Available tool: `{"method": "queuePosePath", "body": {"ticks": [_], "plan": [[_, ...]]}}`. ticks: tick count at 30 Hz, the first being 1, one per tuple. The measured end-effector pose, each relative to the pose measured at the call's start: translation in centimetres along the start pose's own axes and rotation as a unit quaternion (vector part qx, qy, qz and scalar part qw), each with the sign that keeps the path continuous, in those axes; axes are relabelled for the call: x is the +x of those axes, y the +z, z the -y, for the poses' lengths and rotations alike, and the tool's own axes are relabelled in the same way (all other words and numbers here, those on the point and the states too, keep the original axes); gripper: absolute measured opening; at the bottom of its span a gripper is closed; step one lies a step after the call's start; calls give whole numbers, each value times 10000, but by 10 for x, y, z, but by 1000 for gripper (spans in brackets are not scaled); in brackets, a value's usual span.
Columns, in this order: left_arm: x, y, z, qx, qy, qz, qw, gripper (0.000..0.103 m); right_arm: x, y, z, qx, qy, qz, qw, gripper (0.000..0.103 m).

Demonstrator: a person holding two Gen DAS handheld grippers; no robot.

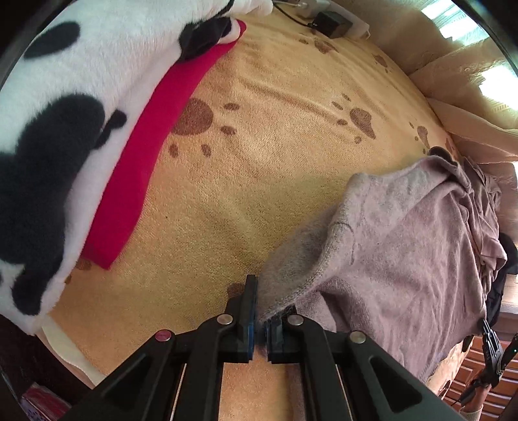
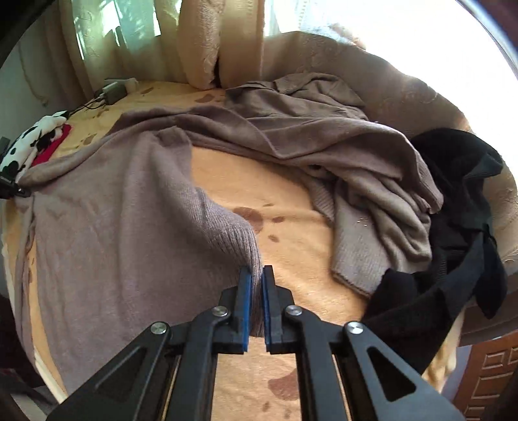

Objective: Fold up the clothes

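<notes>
Surface: a bed [image 1: 275, 181] covered with a tan blanket that has brown paw prints.
Sweater: a grey-brown knitted sweater [image 2: 106, 233] lies spread and partly bunched on the bed.
Left gripper [image 1: 261, 319]: closed tight on an edge of the sweater.
Right gripper [image 2: 255, 285]: pinches the ribbed hem between its blue pads.
Beside: black clothes [image 2: 453, 233] at the right; a black-and-white plush blanket [image 1: 64, 113] over red cloth [image 1: 145, 152].
Room: pale curtains [image 2: 106, 39] at a bright window.

Under me lies a bed [image 1: 275, 181] in a tan paw-print blanket; cream curtains [image 2: 200, 42] hang behind, daylight glaring through the window [image 2: 404, 22].
</notes>
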State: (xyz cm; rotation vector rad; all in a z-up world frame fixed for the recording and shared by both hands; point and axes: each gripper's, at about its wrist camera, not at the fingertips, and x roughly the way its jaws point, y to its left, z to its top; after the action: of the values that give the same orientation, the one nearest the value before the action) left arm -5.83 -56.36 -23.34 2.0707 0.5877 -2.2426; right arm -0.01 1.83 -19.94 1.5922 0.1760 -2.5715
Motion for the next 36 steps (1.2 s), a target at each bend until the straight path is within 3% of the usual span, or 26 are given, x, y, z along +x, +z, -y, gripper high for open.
{"method": "queuePosePath", "body": {"ticks": [1, 3, 5, 7, 11, 15, 18, 21, 26, 31, 33, 34, 36], "plan": [[3, -2, -1, -19, -2, -34, 10000, 4, 5, 2, 7, 13, -101, -68, 9999, 13], [4, -4, -4, -40, -29, -6, 10000, 4, 15, -3, 13, 185, -11, -289, 9994, 33], [2, -5, -6, -31, -54, 48, 10000, 4, 6, -16, 13, 378, 151, -213, 9989, 64], [0, -5, -10, -43, -84, 83, 9999, 4, -11, -34, 8, 571, 356, -62, 9977, 75], [-3, -5, -16, -15, -159, 83, 9998, 4, -33, -77, -31, 731, 1664, -272, 9830, 75], [-3, -5, -17, 172, -175, 20, 9997, 4, -45, -119, -100, 375, 2059, -730, 9751, 74], [-3, -5, -17, 349, -170, -21, 9992, 4, -52, -136, -146, -139, 1886, -756, 9790, 74], [-6, -6, -19, 488, -186, -58, 9986, 4, -50, -143, -183, -568, 1768, -718, 9800, 73], [-11, -13, -26, 553, -243, -60, 9982, 4, -34, -150, -219, -1119, 1474, -701, 9802, 55], [-15, -21, -39, 464, -288, -16, 9985, 4, -29, -158, -242, -1876, 882, -475, 9771, 45], [-17, -24, -41, 478, -297, -16, 9984, 4, -32, -159, -242, -1876, 817, -463, 9778, 25], [-15, -24, -46, 531, -281, 12, 9982, 4, -34, -158, -240, -1832, 808, -479, 9786, 8], [-10, -22, -36, 566, -309, 67, 9979, 4, -39, -157, -234, -1647, 867, -493, 9813, 7]]}}
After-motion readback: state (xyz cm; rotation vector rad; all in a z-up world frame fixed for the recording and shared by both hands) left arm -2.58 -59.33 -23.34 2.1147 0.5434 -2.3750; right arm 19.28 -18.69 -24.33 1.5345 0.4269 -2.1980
